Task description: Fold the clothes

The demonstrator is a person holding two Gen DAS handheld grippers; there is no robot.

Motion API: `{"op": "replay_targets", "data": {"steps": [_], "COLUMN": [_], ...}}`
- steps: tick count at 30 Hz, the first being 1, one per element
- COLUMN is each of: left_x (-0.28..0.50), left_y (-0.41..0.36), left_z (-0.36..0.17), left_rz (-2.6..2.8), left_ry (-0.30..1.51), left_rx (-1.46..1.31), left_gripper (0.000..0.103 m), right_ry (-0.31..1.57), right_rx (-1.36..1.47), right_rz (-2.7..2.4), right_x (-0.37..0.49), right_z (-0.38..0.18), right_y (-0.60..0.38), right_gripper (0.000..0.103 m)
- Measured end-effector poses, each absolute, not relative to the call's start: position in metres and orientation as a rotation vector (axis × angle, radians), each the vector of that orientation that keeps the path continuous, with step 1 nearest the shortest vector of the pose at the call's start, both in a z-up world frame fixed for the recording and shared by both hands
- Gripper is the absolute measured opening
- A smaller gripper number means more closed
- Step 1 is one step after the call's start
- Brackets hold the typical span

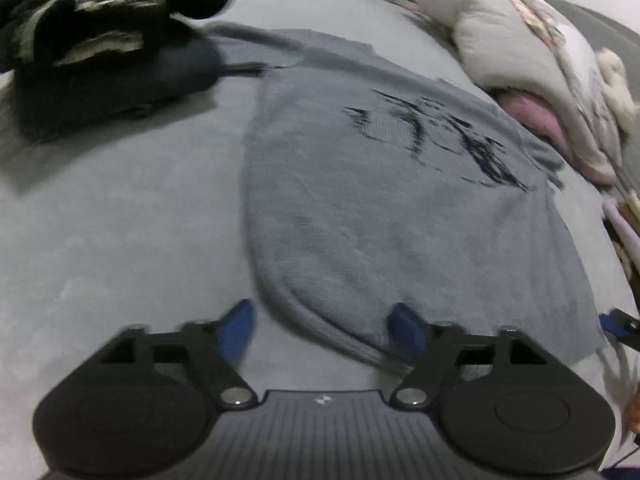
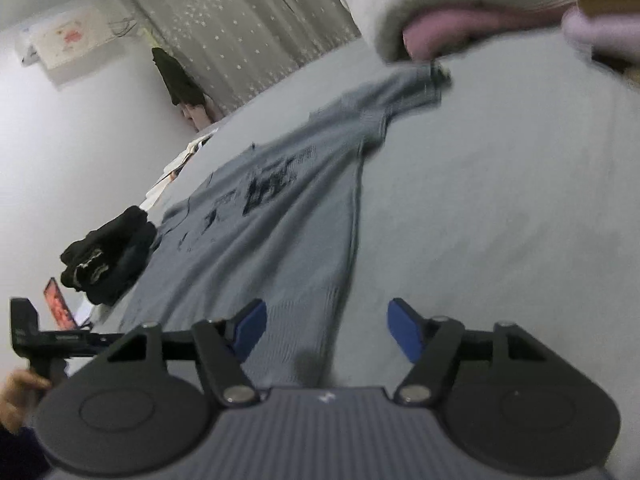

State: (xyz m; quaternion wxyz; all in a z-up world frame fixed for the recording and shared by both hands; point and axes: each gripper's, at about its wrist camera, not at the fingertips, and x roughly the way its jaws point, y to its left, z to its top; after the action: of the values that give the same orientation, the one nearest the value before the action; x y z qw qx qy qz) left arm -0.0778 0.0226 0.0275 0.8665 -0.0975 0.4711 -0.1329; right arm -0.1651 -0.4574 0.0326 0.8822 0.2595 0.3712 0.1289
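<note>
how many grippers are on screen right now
2: left gripper at the grey T-shirt's near-left hem corner, right gripper at its near-right corner, both open.

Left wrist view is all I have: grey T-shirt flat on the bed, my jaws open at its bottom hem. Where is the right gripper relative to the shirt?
Observer: The right gripper is at the same hem, at the other corner of the grey T-shirt, jaws open, nothing between them.
Operator: Is the far sleeve on that side lying flat?
Observer: It lies stretched out on the bed, its cuff close to the pile of light clothes; blur hides whether the cuff is curled.
Operator: Anything beyond the black pile I can't see?
Observer: Yes, past the black clothes at the bed's edge a device with a reddish screen shows.
</note>
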Motion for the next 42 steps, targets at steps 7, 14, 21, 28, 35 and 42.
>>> {"op": "replay_targets", "data": {"steps": [7,14,21,28,35,42], "left_x": [-0.074,-0.086,-0.095,-0.094,-0.109,-0.113], "left_y": [0.012,0.036,0.043,0.06,0.072,0.047], "left_z": [0.036,0.056,0.099,0.086,0.057,0.032], "left_rz": [-0.344,-0.32,-0.335,-0.253,-0.207,-0.287], "left_ry": [0.979,0.973,0.981,1.048,1.132,1.146], "left_rx": [-0.232,-0.323,-0.376,-0.394,-0.337,-0.347], "left_gripper": [0.009,0.009,0.012,0.014,0.032,0.072], "right_ry": [0.836,0.788,0.732,0.806,0.8,0.779], "right_rx": [0.392,0.289,0.249,0.276,0.369,0.493], "right_rz": [0.188,0.148,0.133,0.11,0.101,0.157], "right_x": [-0.15,-0.149,-0.156,-0.157,-0.174,-0.197], "right_z": [0.044,0.076,0.109,0.087,0.065,0.042], "right_y": [-0.412,-0.412,-0.418,-0.431,-0.453,-0.47], "right_gripper": [0.005,0.005,0.004,0.004,0.018,0.058]}}
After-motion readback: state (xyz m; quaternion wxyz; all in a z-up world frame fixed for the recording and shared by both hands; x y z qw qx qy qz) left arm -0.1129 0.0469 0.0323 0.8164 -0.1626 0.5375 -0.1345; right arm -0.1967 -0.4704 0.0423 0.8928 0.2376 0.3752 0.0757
